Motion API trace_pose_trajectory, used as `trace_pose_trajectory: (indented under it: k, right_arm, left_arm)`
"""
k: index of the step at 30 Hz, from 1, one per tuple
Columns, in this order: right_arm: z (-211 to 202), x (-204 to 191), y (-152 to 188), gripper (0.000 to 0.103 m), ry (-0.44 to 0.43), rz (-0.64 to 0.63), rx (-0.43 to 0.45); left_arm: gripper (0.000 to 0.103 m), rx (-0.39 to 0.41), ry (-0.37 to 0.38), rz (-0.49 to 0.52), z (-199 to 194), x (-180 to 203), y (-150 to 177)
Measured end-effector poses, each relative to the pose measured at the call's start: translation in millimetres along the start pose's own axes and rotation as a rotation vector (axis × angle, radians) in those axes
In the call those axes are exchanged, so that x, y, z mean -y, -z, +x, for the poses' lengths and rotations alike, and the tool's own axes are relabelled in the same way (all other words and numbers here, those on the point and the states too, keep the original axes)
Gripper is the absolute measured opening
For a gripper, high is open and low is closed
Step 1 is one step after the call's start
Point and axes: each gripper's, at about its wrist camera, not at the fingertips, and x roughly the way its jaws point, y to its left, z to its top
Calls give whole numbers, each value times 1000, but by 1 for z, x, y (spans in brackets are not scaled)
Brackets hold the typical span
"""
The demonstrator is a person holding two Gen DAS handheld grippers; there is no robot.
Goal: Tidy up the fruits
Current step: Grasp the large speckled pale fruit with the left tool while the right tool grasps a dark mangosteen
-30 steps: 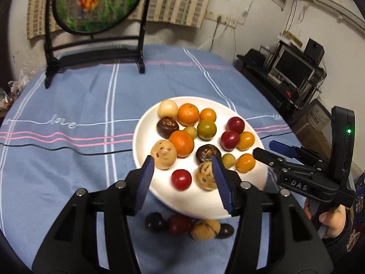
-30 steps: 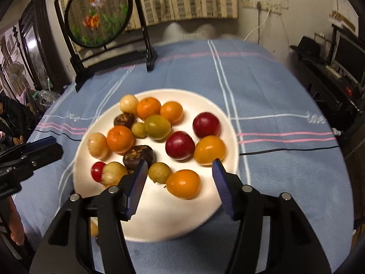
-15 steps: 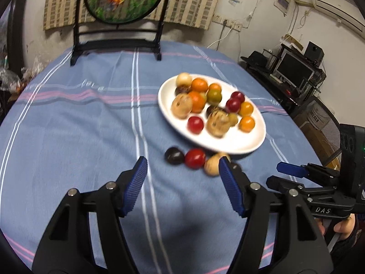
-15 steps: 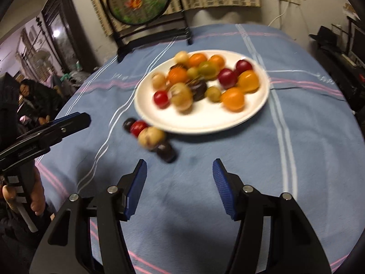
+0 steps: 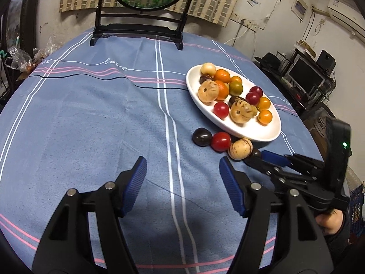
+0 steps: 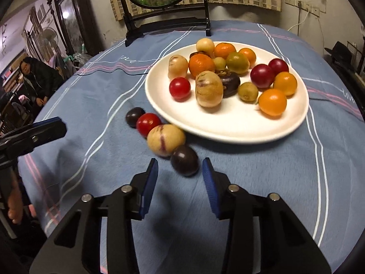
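Observation:
A white plate (image 6: 228,134) (image 5: 251,137) holds several oranges, red and dark plums, tomatoes and pale striped melons. Beside its near rim, four fruits lie in a row on the blue cloth: a dark plum (image 5: 202,137), a red tomato (image 6: 148,123), a pale striped melon (image 6: 165,139) and a second dark plum (image 6: 184,163). My right gripper (image 6: 180,163) is closing with this second plum between its tips, and a gap still shows at the left pad. My left gripper (image 5: 181,162) stands open over bare cloth, short of the row.
A round embroidered screen on a black stand (image 5: 141,29) is at the table's far edge. A person (image 6: 34,77) sits beyond the table's left side. A monitor and electronics (image 5: 305,75) crowd the right. Striped blue cloth covers the whole round table.
Both grippers drew back from above the plate and sank toward the cloth. The right jaws narrowed about the nearest dark plum. The left jaws widened slightly.

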Motion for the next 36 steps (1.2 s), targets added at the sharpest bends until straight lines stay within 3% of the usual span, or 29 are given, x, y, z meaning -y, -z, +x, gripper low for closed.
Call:
trace_pose_trajectory:
  k: [4, 7, 15, 20, 26, 27, 29, 36]
  right_arm:
    - [4, 0, -1, 29, 18, -19, -17]
    - [-10, 8, 4, 29, -41, 35, -10]
    - [-56, 42, 34, 29, -42, 105, 50]
    - [-71, 67, 49, 29, -44, 161, 75]
    - [-73, 75, 55, 29, -58, 180, 76]
    - [-74, 75, 55, 29, -61, 182, 76]
    - [-74, 75, 55, 29, -64, 186, 77]
    - [-73, 69, 48, 29, -62, 189, 68]
  left_arm:
    - [68, -18, 7, 20, 4, 12, -1]
    - [68, -52, 41, 38, 11, 28, 1]
    - [68, -133, 77, 132, 55, 86, 4]
    - [68, -148, 47, 202, 76, 116, 4]
    - [68, -167, -15, 217, 103, 124, 1]
    - [66, -171, -10, 206, 106, 123, 1]
    - [44, -154, -43, 200, 109, 121, 1]
    - [42, -155, 24, 142, 91, 104, 3]
